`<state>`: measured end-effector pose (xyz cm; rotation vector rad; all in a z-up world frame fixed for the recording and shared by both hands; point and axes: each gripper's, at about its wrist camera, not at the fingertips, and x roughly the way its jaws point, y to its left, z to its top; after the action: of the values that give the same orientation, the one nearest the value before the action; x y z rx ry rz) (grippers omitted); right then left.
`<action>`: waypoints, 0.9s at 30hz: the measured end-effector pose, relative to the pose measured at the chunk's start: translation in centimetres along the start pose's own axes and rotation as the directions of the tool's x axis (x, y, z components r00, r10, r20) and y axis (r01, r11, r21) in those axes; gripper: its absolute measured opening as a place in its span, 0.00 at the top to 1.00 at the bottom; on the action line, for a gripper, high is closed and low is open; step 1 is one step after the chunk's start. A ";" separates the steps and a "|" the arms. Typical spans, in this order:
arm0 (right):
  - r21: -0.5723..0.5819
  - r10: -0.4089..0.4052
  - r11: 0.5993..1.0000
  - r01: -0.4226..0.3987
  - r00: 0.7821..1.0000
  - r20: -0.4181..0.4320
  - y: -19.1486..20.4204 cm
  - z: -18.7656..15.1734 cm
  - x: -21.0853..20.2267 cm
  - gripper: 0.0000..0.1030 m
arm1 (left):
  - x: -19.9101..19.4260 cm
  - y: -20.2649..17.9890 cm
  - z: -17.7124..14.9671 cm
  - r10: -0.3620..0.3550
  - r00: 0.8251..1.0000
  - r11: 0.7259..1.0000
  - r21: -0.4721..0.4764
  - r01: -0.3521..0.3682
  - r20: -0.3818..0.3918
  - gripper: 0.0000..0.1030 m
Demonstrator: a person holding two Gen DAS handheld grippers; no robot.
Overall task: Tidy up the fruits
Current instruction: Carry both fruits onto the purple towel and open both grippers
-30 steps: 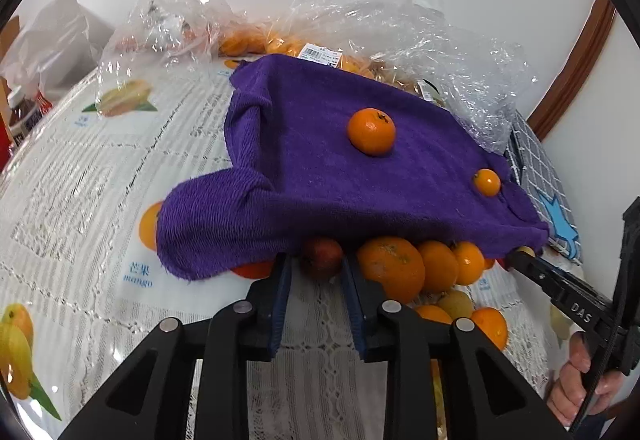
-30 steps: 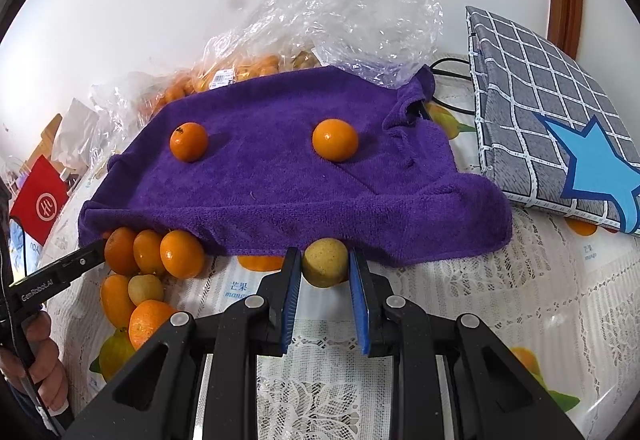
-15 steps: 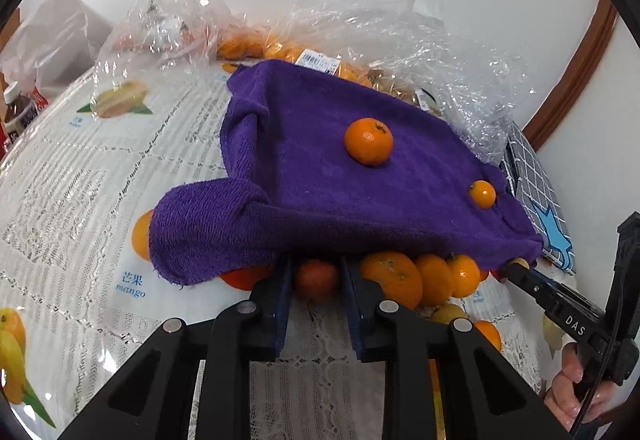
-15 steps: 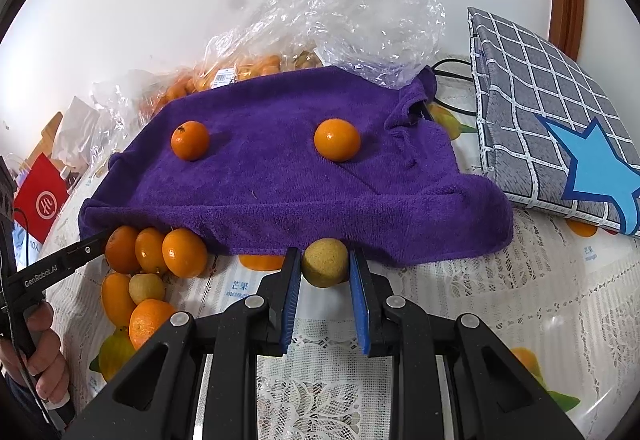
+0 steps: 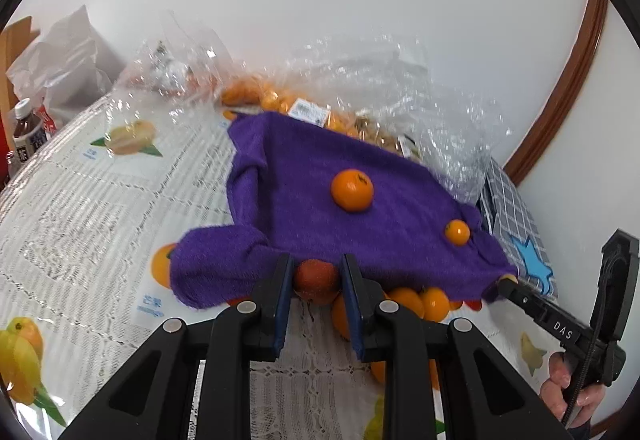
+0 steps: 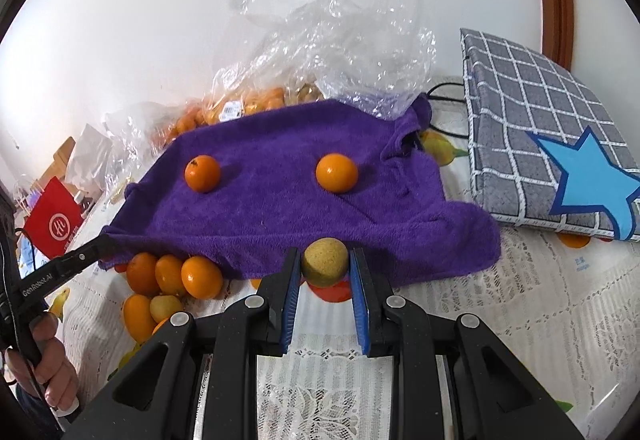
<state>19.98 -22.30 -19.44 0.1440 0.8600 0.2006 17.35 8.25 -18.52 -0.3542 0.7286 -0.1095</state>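
While each tool (image 5: 316,280) (image 6: 325,272) grips fruit, purple towel (image 6: 288,208) lies ahead; oranges (image 6: 172,276) beside.

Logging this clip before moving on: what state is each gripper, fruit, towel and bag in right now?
Left gripper: shut on a reddish fruit.
Right gripper: shut on a yellow-brown fruit.
Purple towel: spread out, edges rumpled.
Two oranges: resting apart on the towel.
Orange pile: loose at the towel's front edge.
Plastic bags: crumpled, fruit inside.

Two low wrist views, shared purple towel (image 5: 360,220)
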 end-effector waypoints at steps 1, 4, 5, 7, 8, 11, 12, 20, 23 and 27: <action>0.000 -0.001 1.000 0.001 1.000 0.004 -0.1 0.0 -0.1 0.76 | -0.1 0.1 0.1 0.001 1.000 1.000 -0.004 -0.001 0.008 0.77; 0.007 -0.001 1.000 0.001 1.000 0.016 -0.3 0.1 -0.4 0.76 | -0.4 0.1 0.2 0.007 1.000 1.000 -0.007 -0.007 0.022 0.77; 0.009 -0.004 1.000 0.004 1.000 0.024 -0.4 0.2 -0.6 0.76 | -0.4 0.0 0.3 0.014 1.000 1.000 -0.004 -0.014 0.027 0.77; 0.008 -0.012 1.000 0.012 0.999 0.041 -0.5 0.4 -0.9 0.76 | -0.6 -0.2 0.6 0.026 0.999 1.000 0.008 -0.027 0.043 0.77; 0.002 -0.017 1.000 0.017 0.999 0.048 -0.5 0.5 -1.0 0.76 | -0.7 -0.3 0.8 0.035 0.998 0.999 0.018 -0.036 0.049 0.77; -0.049 -0.047 0.998 0.051 0.997 0.068 -0.3 1.5 -1.1 0.76 | -0.7 -0.8 2.1 0.059 0.996 0.997 0.052 -0.062 0.070 0.77; -0.071 -0.063 0.995 0.068 0.996 0.070 -0.3 2.0 -1.1 0.76 | -0.6 -1.0 2.5 0.060 0.995 0.996 0.054 -0.065 0.075 0.77; -0.137 -0.069 0.987 0.079 0.995 0.075 -0.2 6.1 0.2 0.76 | 2.6 -2.7 6.5 0.113 0.989 0.990 0.074 -0.120 0.093 0.77; -0.119 -0.052 0.991 0.059 0.997 0.063 -0.6 7.1 1.5 0.76 | 4.1 -2.8 6.7 0.125 0.990 0.989 0.071 -0.130 0.072 0.77; -0.098 -0.027 0.995 0.029 0.999 0.028 -1.6 6.3 3.3 0.76 | 5.9 -2.1 5.6 0.123 0.992 0.990 0.069 -0.124 0.025 0.77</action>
<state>27.12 -23.37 -18.13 0.0423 0.8235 0.2140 25.50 6.56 -17.64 -0.2420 0.7226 -0.0141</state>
